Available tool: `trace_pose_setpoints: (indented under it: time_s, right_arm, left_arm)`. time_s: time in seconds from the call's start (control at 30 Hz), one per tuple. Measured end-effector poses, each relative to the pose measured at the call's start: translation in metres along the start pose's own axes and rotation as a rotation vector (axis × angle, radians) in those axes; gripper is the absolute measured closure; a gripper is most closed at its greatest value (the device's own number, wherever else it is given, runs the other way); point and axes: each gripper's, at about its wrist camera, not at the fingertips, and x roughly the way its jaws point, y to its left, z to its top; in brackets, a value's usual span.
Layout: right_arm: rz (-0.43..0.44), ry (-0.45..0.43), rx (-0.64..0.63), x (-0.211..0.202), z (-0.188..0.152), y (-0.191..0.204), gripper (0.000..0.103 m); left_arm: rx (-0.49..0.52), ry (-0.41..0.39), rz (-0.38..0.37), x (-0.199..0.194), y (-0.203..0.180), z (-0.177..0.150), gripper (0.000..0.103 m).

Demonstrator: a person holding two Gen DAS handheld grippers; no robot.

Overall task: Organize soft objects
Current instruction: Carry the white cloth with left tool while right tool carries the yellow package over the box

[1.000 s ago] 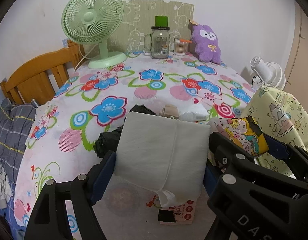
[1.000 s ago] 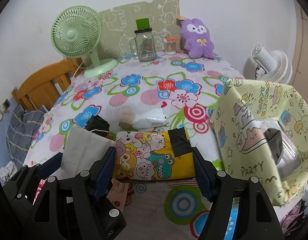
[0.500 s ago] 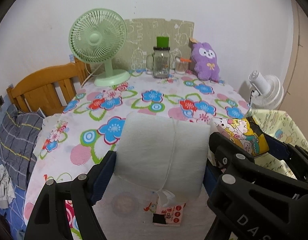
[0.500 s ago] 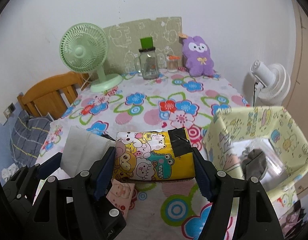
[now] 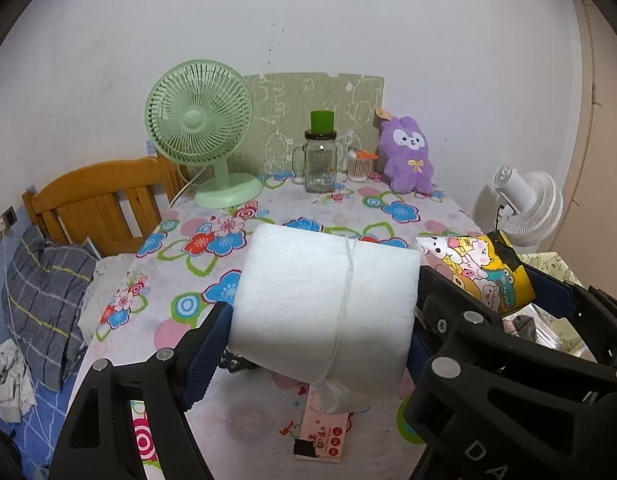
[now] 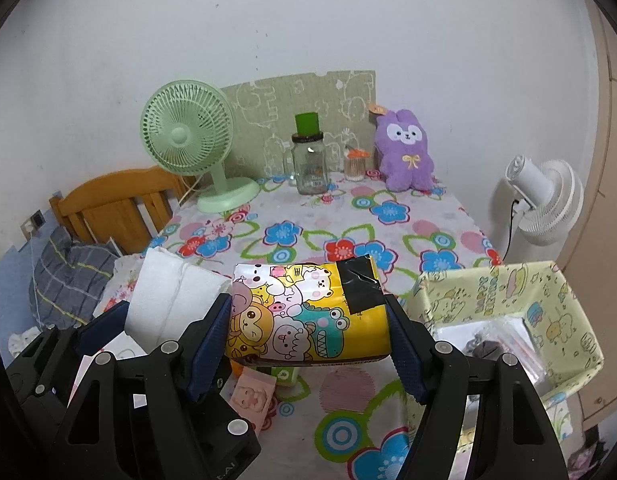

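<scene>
My left gripper (image 5: 316,344) is shut on a white foam roll (image 5: 324,304) tied with string, held above the flowered table (image 5: 308,216). My right gripper (image 6: 308,344) is shut on a yellow cartoon-print tissue pack (image 6: 308,312) with a black tape patch, also lifted off the table. The pack shows at the right of the left wrist view (image 5: 480,272); the roll shows at the left of the right wrist view (image 6: 168,300). A pale yellow fabric bin (image 6: 548,320) with a grey soft item (image 6: 484,346) inside stands just right of the right gripper.
At the table's back stand a green fan (image 5: 200,136), a glass jar (image 5: 318,164), a small cup of sticks (image 5: 358,166) and a purple plush bunny (image 5: 408,156). A wooden chair (image 5: 96,204) with a plaid cloth (image 5: 44,300) is left; a white fan (image 6: 544,204) is right. Small packets (image 5: 322,438) lie below the grippers.
Both grippers have risen and pulled back from the table with their loads still held. The table items now look farther away, and the bin's open top has come into view.
</scene>
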Motion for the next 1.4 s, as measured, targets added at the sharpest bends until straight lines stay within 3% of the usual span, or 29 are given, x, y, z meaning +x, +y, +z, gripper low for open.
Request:
trace_pose_setpoints:
  time_s: [0.63, 1.4]
  right_arm:
    - [-0.018, -0.026, -0.014, -0.014, 0.009, -0.027, 0.028]
    - [-0.067, -0.042, 0.020, -0.020, 0.010, -0.093, 0.028]
  left_arm:
    - [0.017, -0.029, -0.011, -0.005, -0.032, 0.009, 0.021]
    - [0.063, -0.035, -0.062, 0.006, -0.101, 0.016, 0.021]
